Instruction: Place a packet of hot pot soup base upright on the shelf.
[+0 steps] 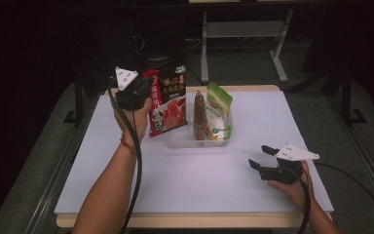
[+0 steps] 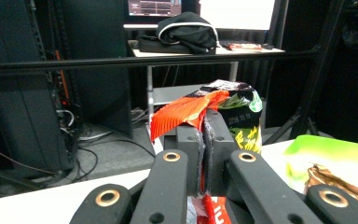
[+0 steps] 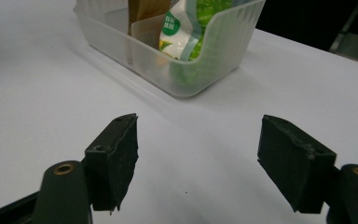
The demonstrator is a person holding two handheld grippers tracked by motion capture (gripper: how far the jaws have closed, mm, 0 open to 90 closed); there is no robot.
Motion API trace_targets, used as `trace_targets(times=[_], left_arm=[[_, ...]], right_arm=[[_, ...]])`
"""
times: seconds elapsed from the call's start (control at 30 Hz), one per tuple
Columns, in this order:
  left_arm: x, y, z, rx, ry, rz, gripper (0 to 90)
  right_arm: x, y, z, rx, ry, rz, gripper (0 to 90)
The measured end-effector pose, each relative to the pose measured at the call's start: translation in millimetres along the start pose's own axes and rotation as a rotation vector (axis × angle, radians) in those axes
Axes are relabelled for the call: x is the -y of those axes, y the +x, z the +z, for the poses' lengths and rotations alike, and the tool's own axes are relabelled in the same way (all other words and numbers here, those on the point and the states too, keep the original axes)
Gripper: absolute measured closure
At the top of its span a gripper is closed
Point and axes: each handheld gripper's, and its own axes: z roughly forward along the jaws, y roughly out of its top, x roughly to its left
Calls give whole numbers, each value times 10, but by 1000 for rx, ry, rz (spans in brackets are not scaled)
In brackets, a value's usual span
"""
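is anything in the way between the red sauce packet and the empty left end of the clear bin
Nothing visible blocks it. The left gripper holds the red sauce packet above the clear bin's left end. The brown packet and green pouch stand further right in the bin.

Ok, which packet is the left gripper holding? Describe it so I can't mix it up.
Start at the clear plastic bin in the middle of the white table. Just left of it, the left gripper pinches the red-and-black packet by its edge. Unlike the brown pouch and the green-and-white pouch standing in the bin, it is red with dark print.
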Motion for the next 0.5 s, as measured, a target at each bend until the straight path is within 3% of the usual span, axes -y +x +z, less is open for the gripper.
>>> trace_targets(times=[0.03, 0.33, 0.5], left_arm=[[-11, -26, 23, -13, 5, 16, 874], [-60, -110, 316, -86, 30, 7, 874], [-13, -170, 420, -88, 26, -1, 873]], right_arm=[[0, 2, 1, 1, 2, 1, 280], [16, 3, 35, -5, 24, -1, 282], [22, 3, 43, -11, 27, 1, 282]])
